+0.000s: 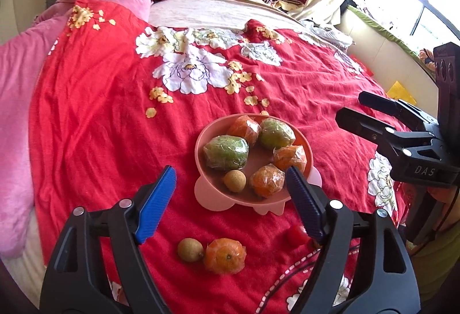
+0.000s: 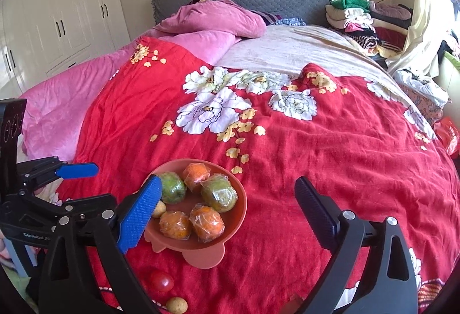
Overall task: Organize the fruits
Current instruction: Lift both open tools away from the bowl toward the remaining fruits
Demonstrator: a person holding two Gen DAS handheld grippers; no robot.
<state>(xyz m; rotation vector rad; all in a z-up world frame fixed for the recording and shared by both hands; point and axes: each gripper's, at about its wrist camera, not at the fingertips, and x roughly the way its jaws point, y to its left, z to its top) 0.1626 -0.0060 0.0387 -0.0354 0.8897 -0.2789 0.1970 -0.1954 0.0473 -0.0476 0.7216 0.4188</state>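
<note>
Red floral bedspread bears a pink bowl of plastic-wrapped fruits.

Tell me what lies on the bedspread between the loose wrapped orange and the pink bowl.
Nothing: in the left wrist view only bare red floral bedspread separates the plastic-wrapped orange from the pink plastic bowl. A small tan round fruit sits beside the orange, outside that gap.

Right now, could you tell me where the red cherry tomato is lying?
The red cherry tomato lies on the red bedspread, outside the pink bowl and just in front of its near rim. A small tan fruit sits close beside it.
</note>
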